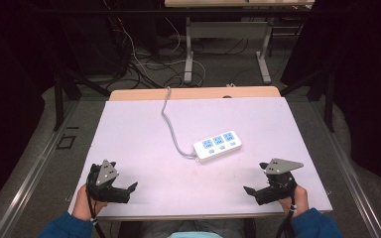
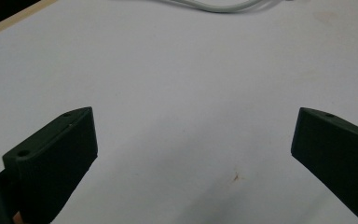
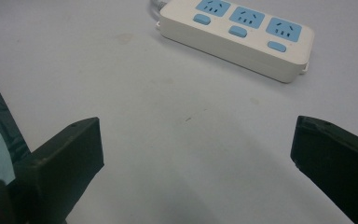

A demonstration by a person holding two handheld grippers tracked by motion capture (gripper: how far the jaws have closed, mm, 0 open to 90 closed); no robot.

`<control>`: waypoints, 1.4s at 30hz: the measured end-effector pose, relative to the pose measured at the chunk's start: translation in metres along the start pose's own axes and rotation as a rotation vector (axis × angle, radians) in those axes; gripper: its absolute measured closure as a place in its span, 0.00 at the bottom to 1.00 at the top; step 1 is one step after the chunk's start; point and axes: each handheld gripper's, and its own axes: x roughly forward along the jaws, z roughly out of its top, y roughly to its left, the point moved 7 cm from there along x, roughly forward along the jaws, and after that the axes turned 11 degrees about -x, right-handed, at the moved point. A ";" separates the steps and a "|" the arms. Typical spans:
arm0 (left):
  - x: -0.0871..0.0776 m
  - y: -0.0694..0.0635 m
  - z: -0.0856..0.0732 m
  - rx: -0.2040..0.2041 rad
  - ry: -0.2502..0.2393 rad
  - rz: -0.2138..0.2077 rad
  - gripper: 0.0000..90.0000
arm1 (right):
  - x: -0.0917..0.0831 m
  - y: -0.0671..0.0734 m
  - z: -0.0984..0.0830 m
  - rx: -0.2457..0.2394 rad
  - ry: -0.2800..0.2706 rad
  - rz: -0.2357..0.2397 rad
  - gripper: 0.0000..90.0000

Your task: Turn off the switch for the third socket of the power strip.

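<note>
A white power strip (image 1: 218,145) with three blue sockets and three blue buttons lies near the middle of the white tabletop (image 1: 144,139). Its grey cable (image 1: 171,124) runs off toward the table's far edge. At the front left corner my left gripper (image 1: 124,191) rests in a hand, its jaws wide apart over bare table (image 2: 191,116). My right gripper (image 1: 258,178) sits at the front right, also open and empty. The right gripper view has the power strip (image 3: 237,35) ahead of the jaws, well apart from them. A loop of the cable (image 2: 214,5) crosses the top of the left gripper view.
A wooden strip (image 1: 193,92) borders the table's far edge. Beyond it stand metal table legs (image 1: 188,54) and tangled floor cables (image 1: 139,64). The table's near edge (image 1: 198,216) runs just in front of both hands.
</note>
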 end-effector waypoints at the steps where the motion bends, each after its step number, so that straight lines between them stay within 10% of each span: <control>1: 0.000 0.000 0.000 0.000 0.000 0.000 0.00 | 0.000 0.000 0.000 -0.001 0.005 0.002 0.02; 42: 0.003 -0.002 -0.001 0.019 0.018 -0.018 0.00 | 0.008 -0.002 0.014 0.022 0.014 0.017 0.02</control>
